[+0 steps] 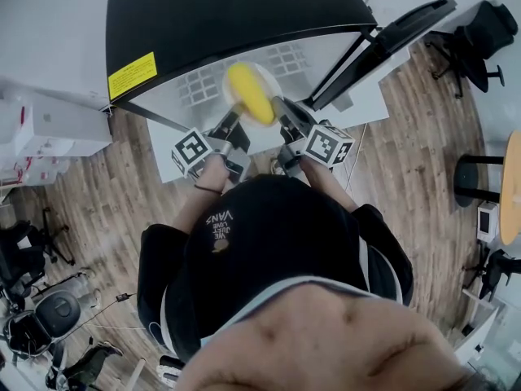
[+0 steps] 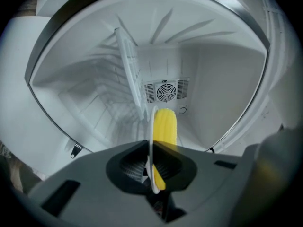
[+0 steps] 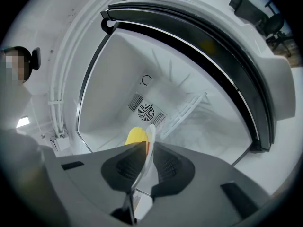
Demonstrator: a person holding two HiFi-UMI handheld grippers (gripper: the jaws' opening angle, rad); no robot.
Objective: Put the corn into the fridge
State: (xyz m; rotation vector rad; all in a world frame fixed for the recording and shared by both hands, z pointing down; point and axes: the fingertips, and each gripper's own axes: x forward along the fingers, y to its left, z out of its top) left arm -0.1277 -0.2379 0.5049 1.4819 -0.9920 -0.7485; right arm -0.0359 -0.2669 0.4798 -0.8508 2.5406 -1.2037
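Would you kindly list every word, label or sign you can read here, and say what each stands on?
"VANS", upside down, on the person's black cap; the smaller lines beside it are too blurred to read.
Yellow label on top of the fridge: print too small to read.
Nothing else is legible.

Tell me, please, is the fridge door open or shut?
Open. In the head view the door stands swung away from the fridge, and both gripper views look straight into its white interior, fan grille at the back.
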